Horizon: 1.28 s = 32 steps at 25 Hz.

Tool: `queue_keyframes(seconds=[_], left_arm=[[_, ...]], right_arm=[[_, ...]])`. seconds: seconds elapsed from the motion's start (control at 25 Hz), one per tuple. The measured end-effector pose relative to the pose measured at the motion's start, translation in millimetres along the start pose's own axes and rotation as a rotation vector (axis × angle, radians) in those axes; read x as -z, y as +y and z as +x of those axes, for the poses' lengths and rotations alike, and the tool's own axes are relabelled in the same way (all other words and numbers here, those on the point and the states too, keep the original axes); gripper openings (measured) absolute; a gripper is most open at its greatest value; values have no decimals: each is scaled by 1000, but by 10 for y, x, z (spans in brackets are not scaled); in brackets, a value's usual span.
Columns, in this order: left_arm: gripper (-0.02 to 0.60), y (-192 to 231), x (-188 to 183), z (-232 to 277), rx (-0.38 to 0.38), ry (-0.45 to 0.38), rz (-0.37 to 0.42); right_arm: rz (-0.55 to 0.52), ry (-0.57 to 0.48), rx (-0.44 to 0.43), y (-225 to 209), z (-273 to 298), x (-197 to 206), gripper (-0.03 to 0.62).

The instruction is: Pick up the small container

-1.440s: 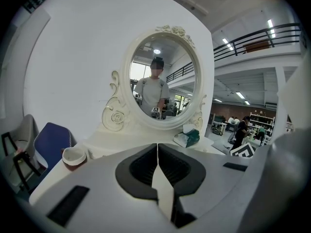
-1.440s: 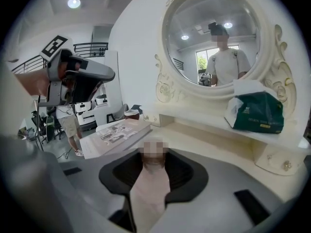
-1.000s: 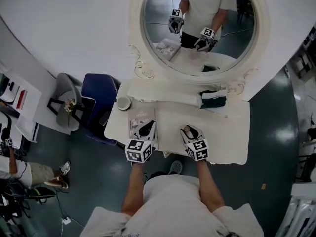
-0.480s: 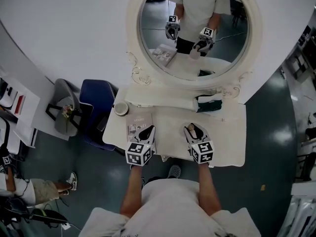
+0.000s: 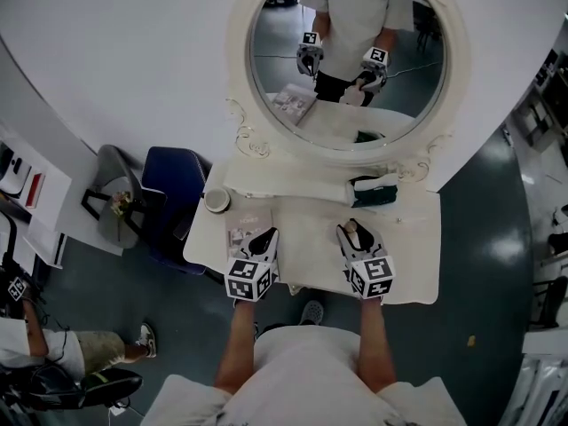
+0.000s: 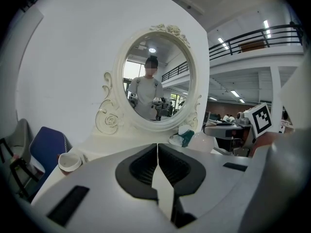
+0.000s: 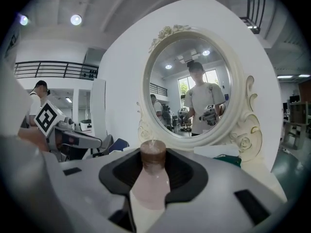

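The small container (image 7: 152,178) is a pale pink bottle with a brown cap (image 7: 153,152). It stands upright between the jaws of my right gripper (image 7: 153,166), which is shut on it. In the head view that gripper (image 5: 351,229) hovers over the middle of the white vanity table (image 5: 408,256) with the container (image 5: 352,232) at its tip. My left gripper (image 5: 265,235) is beside it to the left, over a booklet (image 5: 246,223). Its jaws (image 6: 157,152) are shut with nothing between them.
A round ornate mirror (image 5: 346,51) rises at the table's back edge. A white cup (image 5: 217,201) stands at the back left corner. A teal and white item (image 5: 374,187) lies at the back right. A blue chair (image 5: 173,180) stands left of the table.
The right gripper has drifted a little to the right with the container still in it. The left gripper has hardly moved. The head view has shifted slightly.
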State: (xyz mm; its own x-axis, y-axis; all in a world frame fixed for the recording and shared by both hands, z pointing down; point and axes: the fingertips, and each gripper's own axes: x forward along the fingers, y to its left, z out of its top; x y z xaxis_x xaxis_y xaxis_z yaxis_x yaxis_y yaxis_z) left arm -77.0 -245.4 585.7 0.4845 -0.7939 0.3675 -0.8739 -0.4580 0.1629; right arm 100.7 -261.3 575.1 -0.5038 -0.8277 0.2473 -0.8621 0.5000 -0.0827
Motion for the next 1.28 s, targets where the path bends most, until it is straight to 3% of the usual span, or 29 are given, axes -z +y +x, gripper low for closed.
queue_keyframes(seconds=[0.76,1.28], left_arm=[[29,-50,24,-18,-7,-34,-15],[29,-67,-42,26,-13,-44,-8]], right_arm=[[33,-47,27,-188,-245,-262,149],[37,-35,20,-239,-248,-225,150]])
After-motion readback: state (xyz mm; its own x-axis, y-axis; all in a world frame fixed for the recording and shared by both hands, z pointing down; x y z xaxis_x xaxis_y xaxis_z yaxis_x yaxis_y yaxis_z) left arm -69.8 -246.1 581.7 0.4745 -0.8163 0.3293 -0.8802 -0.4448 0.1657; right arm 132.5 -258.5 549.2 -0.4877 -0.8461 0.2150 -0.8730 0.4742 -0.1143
